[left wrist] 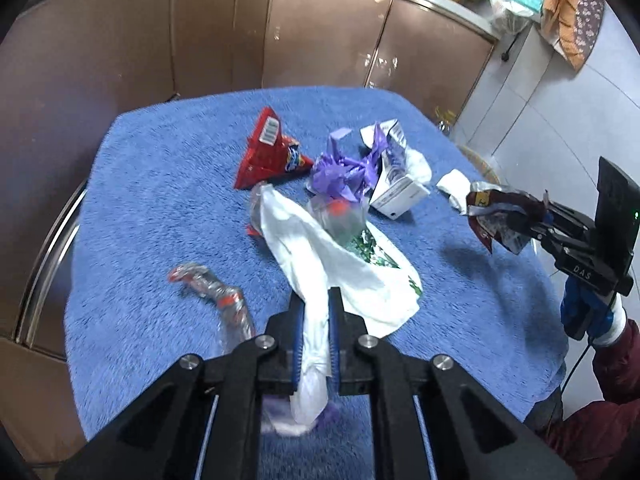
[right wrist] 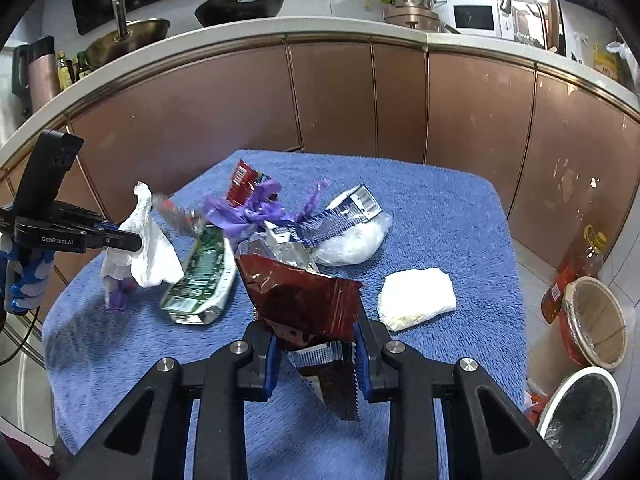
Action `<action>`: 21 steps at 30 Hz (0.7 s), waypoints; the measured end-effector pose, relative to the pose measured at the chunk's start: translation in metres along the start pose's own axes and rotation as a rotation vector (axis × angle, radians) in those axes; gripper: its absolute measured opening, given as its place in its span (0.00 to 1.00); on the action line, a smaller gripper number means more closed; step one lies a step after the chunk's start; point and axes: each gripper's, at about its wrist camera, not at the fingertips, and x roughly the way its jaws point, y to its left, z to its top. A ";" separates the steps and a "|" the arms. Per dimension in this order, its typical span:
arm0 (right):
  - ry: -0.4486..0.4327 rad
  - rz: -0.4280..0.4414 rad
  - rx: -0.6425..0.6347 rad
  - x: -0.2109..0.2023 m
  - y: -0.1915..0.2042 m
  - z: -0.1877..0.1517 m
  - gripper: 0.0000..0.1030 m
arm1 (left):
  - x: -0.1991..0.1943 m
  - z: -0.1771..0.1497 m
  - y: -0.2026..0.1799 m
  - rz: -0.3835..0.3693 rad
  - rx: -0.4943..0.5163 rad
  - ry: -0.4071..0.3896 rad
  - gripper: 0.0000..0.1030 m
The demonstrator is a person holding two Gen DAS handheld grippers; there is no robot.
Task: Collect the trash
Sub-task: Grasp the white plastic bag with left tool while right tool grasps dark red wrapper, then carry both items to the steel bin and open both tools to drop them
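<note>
Both views are bright and evenly lit, with strong fisheye bending and black vignette at the corners. Soft shadows fall on the blue towel, darkest under the raised wrapper. The glossy brown cabinet doors carry pale glare streaks. Motion blur smears the crumpled clear wrapper and the white plastic bag

Litter pile mid-towel; edges free
</note>
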 end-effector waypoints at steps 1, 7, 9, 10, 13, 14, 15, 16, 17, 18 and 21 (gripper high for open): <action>-0.007 -0.002 0.001 -0.006 0.002 -0.001 0.27 | -0.006 -0.002 0.000 -0.001 -0.006 -0.013 0.09; -0.047 -0.022 0.018 -0.037 0.014 -0.004 0.27 | -0.036 -0.008 -0.006 0.010 -0.034 -0.085 0.09; -0.065 -0.037 0.032 -0.050 0.014 -0.007 0.27 | -0.041 -0.009 -0.013 0.015 -0.032 -0.106 0.09; -0.072 -0.045 0.040 -0.056 0.013 -0.009 0.27 | -0.046 -0.009 -0.017 0.015 -0.031 -0.118 0.09; -0.094 -0.077 0.072 -0.074 0.007 -0.015 0.27 | -0.053 -0.009 -0.026 0.005 -0.029 -0.140 0.09; -0.100 -0.091 0.084 -0.080 0.004 -0.018 0.27 | -0.055 -0.008 -0.029 0.003 -0.027 -0.146 0.09; -0.104 -0.101 0.093 -0.085 0.001 -0.020 0.27 | -0.057 -0.007 -0.033 -0.001 -0.024 -0.151 0.09; -0.111 -0.115 0.104 -0.092 -0.002 -0.023 0.27 | -0.059 -0.006 -0.038 -0.005 -0.018 -0.157 0.09; -0.117 -0.131 0.115 -0.098 -0.006 -0.026 0.27 | -0.060 -0.005 -0.043 -0.010 -0.013 -0.161 0.09; -0.124 -0.150 0.127 -0.104 -0.010 -0.029 0.27 | -0.060 -0.003 -0.048 -0.016 -0.008 -0.165 0.09; -0.144 -0.206 0.174 -0.123 -0.028 -0.039 0.27 | -0.057 0.007 -0.068 -0.039 0.018 -0.171 0.09</action>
